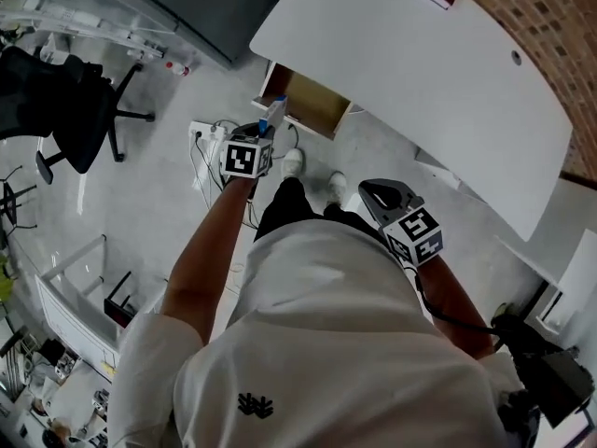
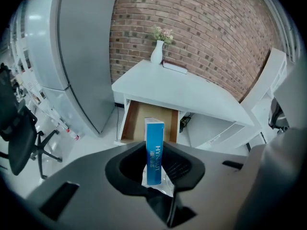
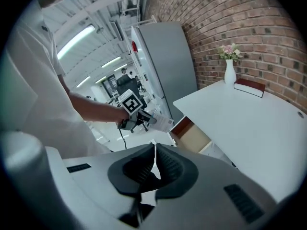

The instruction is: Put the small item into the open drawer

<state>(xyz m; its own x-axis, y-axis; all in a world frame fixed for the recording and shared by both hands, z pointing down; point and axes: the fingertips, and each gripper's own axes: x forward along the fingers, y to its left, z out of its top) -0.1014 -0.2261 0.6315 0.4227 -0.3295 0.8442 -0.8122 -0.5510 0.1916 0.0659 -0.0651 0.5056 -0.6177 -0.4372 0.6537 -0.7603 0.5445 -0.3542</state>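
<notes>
The small item is a blue box point(image 2: 154, 150) with white print, standing upright between the jaws of my left gripper point(image 2: 156, 169), which is shut on it. In the head view my left gripper point(image 1: 267, 134) holds the box point(image 1: 274, 114) just in front of the open wooden drawer point(image 1: 312, 102) under the white desk point(image 1: 420, 82). The drawer point(image 2: 136, 122) lies straight ahead in the left gripper view and looks empty. My right gripper point(image 1: 382, 195) hangs by my right side, jaws shut on nothing point(image 3: 154, 152). The right gripper view shows the drawer point(image 3: 193, 134) further off.
A white vase with flowers point(image 2: 157, 51) and a book point(image 2: 174, 67) stand on the desk by the brick wall. A grey cabinet point(image 2: 81, 47) stands left of the desk. A black office chair point(image 1: 56, 101) and cables point(image 1: 207, 147) occupy the floor to the left.
</notes>
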